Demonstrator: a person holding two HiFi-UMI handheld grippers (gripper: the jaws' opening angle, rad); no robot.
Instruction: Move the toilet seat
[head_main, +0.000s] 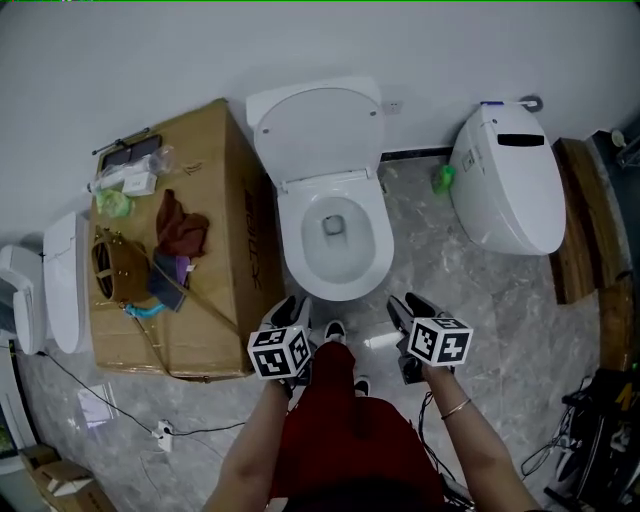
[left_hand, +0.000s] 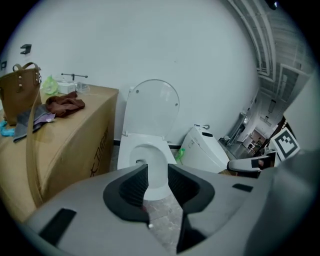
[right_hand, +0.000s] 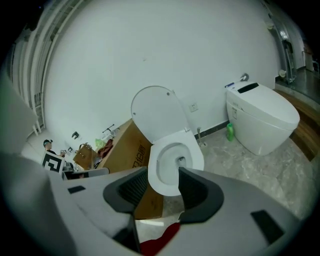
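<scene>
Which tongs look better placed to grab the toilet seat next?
Left, by a little. The left tongs point at the front rim of the toilet seat, close to it; the right tongs sit off to its side. Both are open and empty, the right ones wider, so it's close.

The right gripper (right_hand: 162, 176) hangs with its 2 dark fingers (right_hand: 131, 192) apart and nothing between them - only the white toilet (right_hand: 196, 156) shows beyond the gap. The toilet's lid (right_hand: 157, 112) stands raised against the wall. A cardboard box (right_hand: 125, 147) sits just beside it on the left; a second toilet (right_hand: 262, 117) stands on the right, with a green bottle (right_hand: 230, 132) between the 2.
</scene>
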